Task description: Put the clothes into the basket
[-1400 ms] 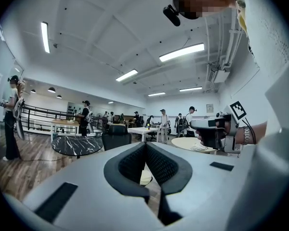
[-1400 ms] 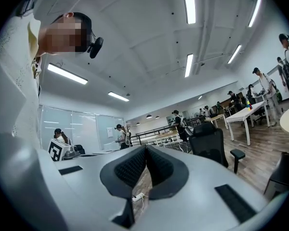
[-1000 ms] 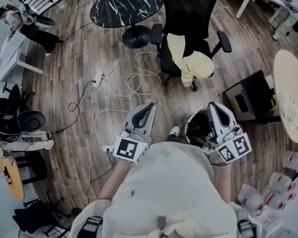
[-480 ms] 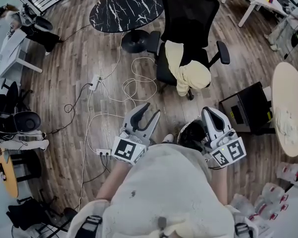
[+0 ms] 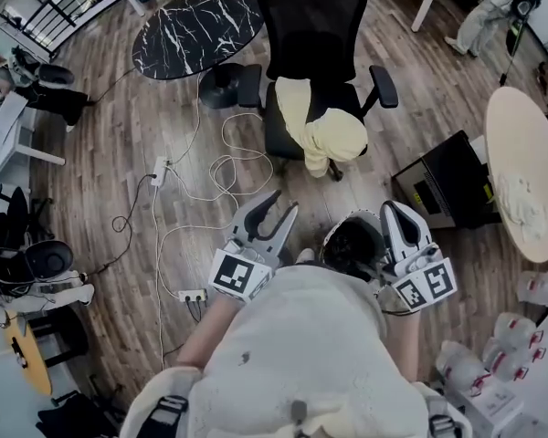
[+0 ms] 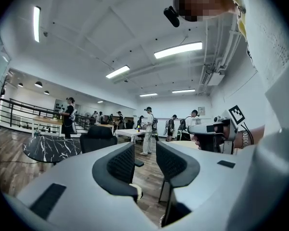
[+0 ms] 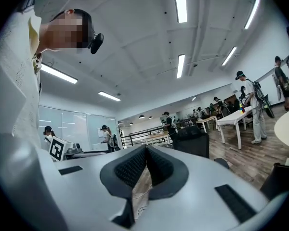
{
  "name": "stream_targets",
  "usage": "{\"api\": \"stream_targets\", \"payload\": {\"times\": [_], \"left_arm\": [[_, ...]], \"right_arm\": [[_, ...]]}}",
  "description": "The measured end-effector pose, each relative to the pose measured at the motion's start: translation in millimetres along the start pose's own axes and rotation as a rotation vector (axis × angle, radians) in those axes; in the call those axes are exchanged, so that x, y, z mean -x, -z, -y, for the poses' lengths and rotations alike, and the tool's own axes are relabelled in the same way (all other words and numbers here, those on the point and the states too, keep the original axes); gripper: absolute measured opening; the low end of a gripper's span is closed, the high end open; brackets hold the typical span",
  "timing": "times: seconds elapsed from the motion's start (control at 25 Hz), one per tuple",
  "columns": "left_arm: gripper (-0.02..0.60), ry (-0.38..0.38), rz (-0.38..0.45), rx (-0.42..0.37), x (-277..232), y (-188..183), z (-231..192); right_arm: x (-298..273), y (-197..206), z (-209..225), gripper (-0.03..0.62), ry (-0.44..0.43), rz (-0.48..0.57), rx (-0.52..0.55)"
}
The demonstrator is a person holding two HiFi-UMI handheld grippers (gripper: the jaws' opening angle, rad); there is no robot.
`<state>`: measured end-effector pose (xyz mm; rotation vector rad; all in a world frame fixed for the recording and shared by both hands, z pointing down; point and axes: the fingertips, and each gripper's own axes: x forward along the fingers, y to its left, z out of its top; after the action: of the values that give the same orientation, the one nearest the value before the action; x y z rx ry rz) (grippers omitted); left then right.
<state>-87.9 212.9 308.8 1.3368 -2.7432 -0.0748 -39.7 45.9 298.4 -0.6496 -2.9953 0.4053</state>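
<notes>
Step in hand, as I judge it: the approach to the clothes, nothing picked up yet. The left hand-held gripper [image 5: 285, 201] points level. Its jaws have just been opening, eased back in a touch, and stand roughly half apart with nothing between them. The left gripper view shows only floor through the gap. The right hand-held gripper [image 5: 391, 210] has its jaws closed together and holds nothing. Its own view shows the pads meeting, with only a sliver of floor and cable below. The task's thing, a yellow garment [image 5: 320, 130], lies heaped on the seat of the black office chair [image 5: 312, 26] and droops over its front edge, ahead of both grippers and well apart from them. A dark round thing with a pale rim [image 5: 352, 243] sits just beside the right gripper. I cannot tell whether it is the basket. Next move, my reading: close the distance to the chair, open the right jaws too, and come down on a thick fold of the garment. Count: two grippers, one chair, one yellow garment, one pale cloth heap [image 5: 521, 199] on the round bench [image 5: 511, 121] at right, one black marbled bench [image 5: 187, 30], loose white cables [image 5: 224, 167] on the floor.
</notes>
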Motion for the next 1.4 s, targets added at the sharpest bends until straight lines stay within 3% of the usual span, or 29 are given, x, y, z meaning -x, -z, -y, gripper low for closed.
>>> {"api": "stream_targets", "payload": {"times": [0.48,1.12,1.4], "left_arm": [[0.16,0.176,-0.034,-0.005,-78.6,9.5,2.7],[0.16,0.467,-0.052,-0.038,-248.7,-5.5,-73.4],[0.16,0.547,-0.106,-0.055,-304.2,6.3,-95.3]], "right_arm": [[7.2,-3.2,45.9,0.009,0.152,0.019,-0.006],[-96.7,-44.0,133.9,0.009,0.388,0.065,0.011],[-116.9,-55.6,166.4,0.009,0.489,0.081,0.0]]}}
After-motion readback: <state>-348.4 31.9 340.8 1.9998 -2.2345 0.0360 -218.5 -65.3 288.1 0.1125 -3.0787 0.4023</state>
